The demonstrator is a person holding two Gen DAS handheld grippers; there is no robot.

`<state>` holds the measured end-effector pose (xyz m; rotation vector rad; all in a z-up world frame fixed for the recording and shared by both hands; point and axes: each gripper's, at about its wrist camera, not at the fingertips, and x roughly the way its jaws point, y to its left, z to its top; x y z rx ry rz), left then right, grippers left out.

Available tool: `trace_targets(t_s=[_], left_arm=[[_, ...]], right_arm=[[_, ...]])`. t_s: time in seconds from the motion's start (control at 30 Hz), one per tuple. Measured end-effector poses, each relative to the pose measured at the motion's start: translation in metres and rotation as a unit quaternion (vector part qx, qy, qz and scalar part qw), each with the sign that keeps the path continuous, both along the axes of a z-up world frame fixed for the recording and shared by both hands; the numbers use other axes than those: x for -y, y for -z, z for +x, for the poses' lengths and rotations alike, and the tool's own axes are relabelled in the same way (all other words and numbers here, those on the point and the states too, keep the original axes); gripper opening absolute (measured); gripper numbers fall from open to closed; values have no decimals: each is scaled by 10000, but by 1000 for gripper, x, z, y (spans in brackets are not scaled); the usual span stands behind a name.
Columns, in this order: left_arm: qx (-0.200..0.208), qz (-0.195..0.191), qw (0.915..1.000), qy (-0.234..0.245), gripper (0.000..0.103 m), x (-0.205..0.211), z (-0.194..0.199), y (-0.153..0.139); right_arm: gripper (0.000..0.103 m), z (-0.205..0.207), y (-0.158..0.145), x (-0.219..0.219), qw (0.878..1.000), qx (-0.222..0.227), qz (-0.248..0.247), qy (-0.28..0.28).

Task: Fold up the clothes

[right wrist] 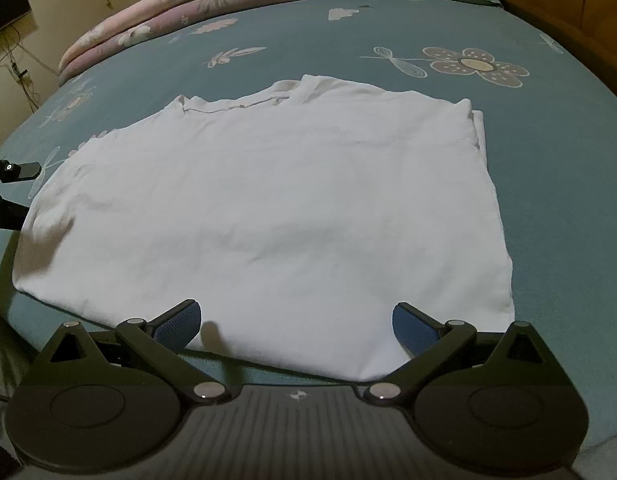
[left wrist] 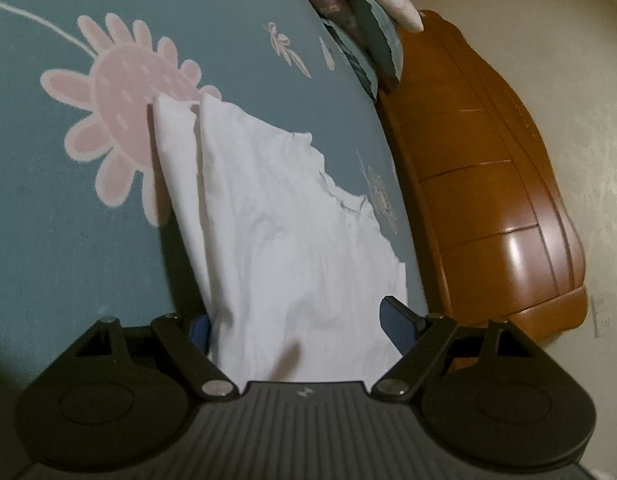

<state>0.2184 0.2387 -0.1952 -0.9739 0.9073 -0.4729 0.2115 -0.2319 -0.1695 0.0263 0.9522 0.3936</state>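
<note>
I'm looking at a bed with a teal bedsheet (right wrist: 548,184) printed with pale flowers, a folded pink floral quilt (right wrist: 212,4) piled at the far end, and a glossy wooden headboard (left wrist: 504,184) off to one side against a cream wall. Spread flat on the sheet is the white T-shirt (right wrist: 268,208), partly folded: in my right wrist view its right side is doubled over into a straight edge, the collar sits at the far end, and the hem runs nearest to me.

My right gripper (right wrist: 296,322) hangs low over the hem edge, its blue-padded fingers (right wrist: 416,330) spread wide with the cloth lying between them, nothing pinched.

My left gripper (left wrist: 296,322) is at the shirt's side edge. Its pads are also apart, one blue finger (left wrist: 400,324) clear on the right, the other mostly hidden behind fabric. The cloth bunches up between them and rises in front of the camera, but I can't tell whether it rests on the gripper. In the right wrist view that tool shows at the far left, just beside the shirt's edge.
</note>
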Motion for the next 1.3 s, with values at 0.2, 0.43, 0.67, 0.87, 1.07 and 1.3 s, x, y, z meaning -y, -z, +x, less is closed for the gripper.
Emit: trace_targets(t_s=[0.2,0.43,0.67,0.87,1.07,1.3], left_arm=[[18,-164,9997,-161,64,-5,22,12],[-268,-254,9992,-130,42,-13,12,21],[-443,113,9988,148,34,-11,10,16],[-654,557,9963,54,13,-8,10,11],[-740,1328,9884,35,10,11,9,-13],[-776,1776,9810,-73,8,27,12,-43]], right_arm=[[103,-1,2,-1,10000,52,-13,-33],[103,-4,6,1,9996,221,-41,-188],[103,-4,7,10,9992,268,280,-130],[103,-4,7,17,9980,299,544,-79],[103,-2,4,11,9989,244,377,-111],[103,-1,-5,22,9968,75,745,271]])
